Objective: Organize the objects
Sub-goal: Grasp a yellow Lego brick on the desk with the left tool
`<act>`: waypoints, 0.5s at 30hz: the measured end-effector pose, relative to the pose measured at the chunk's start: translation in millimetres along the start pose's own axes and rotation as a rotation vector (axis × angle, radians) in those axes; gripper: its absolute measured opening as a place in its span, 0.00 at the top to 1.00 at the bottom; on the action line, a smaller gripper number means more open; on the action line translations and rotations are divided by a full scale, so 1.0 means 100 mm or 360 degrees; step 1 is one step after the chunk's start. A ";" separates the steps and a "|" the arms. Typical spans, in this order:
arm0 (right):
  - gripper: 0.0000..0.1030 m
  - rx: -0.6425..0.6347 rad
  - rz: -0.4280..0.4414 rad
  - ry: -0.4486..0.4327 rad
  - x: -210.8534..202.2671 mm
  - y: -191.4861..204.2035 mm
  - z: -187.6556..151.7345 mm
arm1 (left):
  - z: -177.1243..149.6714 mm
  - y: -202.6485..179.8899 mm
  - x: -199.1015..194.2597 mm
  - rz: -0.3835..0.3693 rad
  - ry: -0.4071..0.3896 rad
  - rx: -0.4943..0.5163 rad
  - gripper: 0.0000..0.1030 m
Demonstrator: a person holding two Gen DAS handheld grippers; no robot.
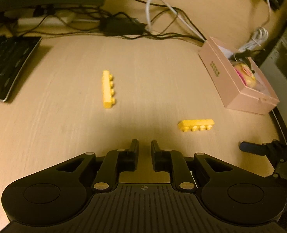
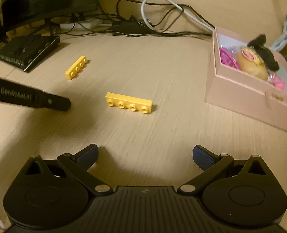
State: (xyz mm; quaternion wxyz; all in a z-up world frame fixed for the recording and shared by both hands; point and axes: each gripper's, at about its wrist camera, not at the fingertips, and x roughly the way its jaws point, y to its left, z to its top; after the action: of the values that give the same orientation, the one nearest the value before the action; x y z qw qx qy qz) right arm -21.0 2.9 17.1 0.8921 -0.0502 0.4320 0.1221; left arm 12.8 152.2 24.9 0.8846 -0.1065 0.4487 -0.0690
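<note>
1. Two yellow bricks lie on the desk point(image 1: 143, 81) in my left wrist view. The far brick point(image 1: 107, 89) is ahead and a little left of my left gripper point(image 1: 144, 145), with its long axis running away from me. The near brick point(image 1: 196, 125) is to the right, lying crosswise. My left jaws stand nearly together with a narrow gap and nothing between them. The box point(image 1: 230, 83) sits far right, lid off, with toys inside. A keyboard point(image 1: 9, 66) is at the left and cables point(image 1: 162, 19) run along the back.

2. From the right wrist view, the near brick point(image 2: 129, 103) is straight ahead of my right gripper point(image 2: 145, 155), studs facing me, long axis across my reach. These jaws are spread wide and empty. The far brick point(image 2: 76, 68) lies well beyond, to the left. The left gripper's finger point(image 2: 46, 101) pokes in from the left, just beside the near brick. The box point(image 2: 246, 89) is to my right.

3. I judge the right gripper better placed for the near brick, with its fingers closing across the short side. The wood-grain top is flat and roomy.
</note>
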 end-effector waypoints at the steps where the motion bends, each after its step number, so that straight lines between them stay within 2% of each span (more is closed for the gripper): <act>1: 0.00 -0.0002 -0.0001 -0.0010 0.00 0.00 -0.01 | 0.00 -0.01 0.00 -0.0001 -0.0002 0.0004 0.85; 3: 0.00 0.0002 -0.0007 -0.0030 0.00 0.01 -0.03 | 0.00 0.01 -0.01 -0.0034 -0.0004 -0.0032 0.85; 9: 0.00 0.0047 -0.0042 -0.0071 -0.01 0.04 -0.06 | -0.01 0.26 0.01 -0.0195 0.0022 -0.0320 0.86; 15: 0.00 0.0051 -0.0051 -0.0092 0.01 0.07 -0.06 | -0.03 0.20 0.01 -0.0177 0.0001 -0.0281 0.87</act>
State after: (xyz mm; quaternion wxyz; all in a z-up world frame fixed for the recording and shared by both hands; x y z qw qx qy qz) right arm -27.2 8.2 12.6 0.9068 -0.0394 0.4071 0.1023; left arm 11.5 170.9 18.0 0.8664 -0.2088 0.4468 -0.0782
